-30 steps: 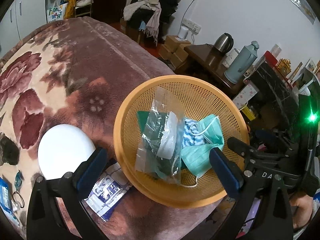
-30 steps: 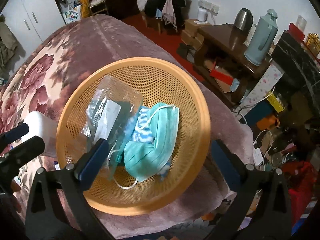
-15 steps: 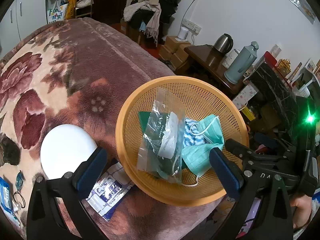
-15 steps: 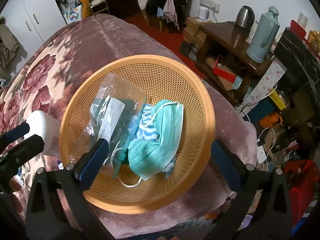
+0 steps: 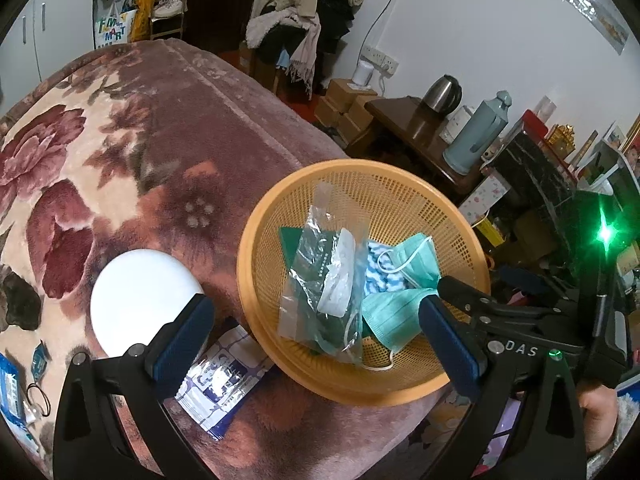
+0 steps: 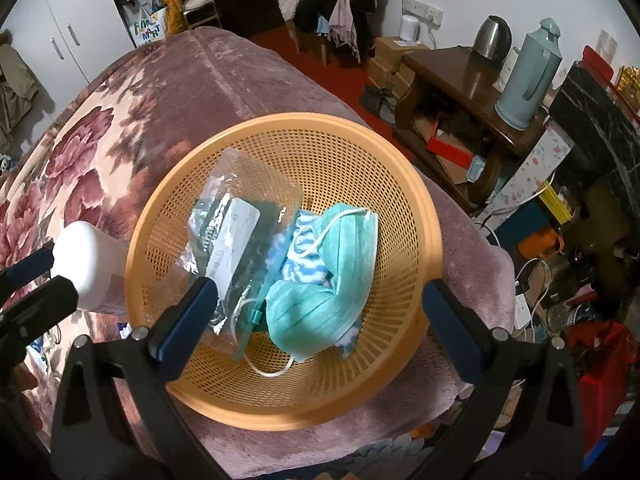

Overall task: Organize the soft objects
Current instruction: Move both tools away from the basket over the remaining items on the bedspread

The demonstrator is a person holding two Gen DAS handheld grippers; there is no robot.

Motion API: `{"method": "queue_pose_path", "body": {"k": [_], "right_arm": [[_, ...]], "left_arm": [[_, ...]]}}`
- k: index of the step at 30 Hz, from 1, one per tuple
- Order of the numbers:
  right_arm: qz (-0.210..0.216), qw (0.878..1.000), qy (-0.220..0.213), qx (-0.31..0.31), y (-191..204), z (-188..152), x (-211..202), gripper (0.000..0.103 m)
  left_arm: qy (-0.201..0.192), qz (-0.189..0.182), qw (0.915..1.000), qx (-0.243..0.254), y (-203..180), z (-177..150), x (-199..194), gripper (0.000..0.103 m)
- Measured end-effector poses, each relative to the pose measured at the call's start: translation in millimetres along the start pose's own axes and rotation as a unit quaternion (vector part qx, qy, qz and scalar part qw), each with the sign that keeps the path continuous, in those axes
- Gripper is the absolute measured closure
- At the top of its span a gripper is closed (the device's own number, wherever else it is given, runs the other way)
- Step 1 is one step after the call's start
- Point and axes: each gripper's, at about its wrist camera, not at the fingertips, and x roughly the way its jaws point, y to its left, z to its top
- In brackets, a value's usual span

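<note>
White jar [image 5: 140, 300] & blue-white packet [image 5: 222, 380] just left of basket [image 5: 256, 216].

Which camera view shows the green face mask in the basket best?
The right wrist view: the green face mask lies unblocked, loop visible. In the left wrist view, the mask is partly covered by a tong finger.

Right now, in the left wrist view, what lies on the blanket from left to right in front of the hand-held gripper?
White lid → printed packet → orange basket holding a clear bag, then a green mask.
</note>
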Motion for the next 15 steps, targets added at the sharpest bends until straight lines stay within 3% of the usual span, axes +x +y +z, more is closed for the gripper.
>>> {"method": "queue_pose_path", "body": {"k": [8,15], "right_arm": [[0.013,1.000,-0.014,-0.010,27,11,-14,0.000],[0.037,0.998,-0.024,-0.034,66,13,-25,0.000]], "left_arm": [[-0.028,-0.008,0.9993,-0.023,22,3,-29,0.001],[-0.061,0.017,0.9970,-0.045,55,-3,-60,0.001]]}}
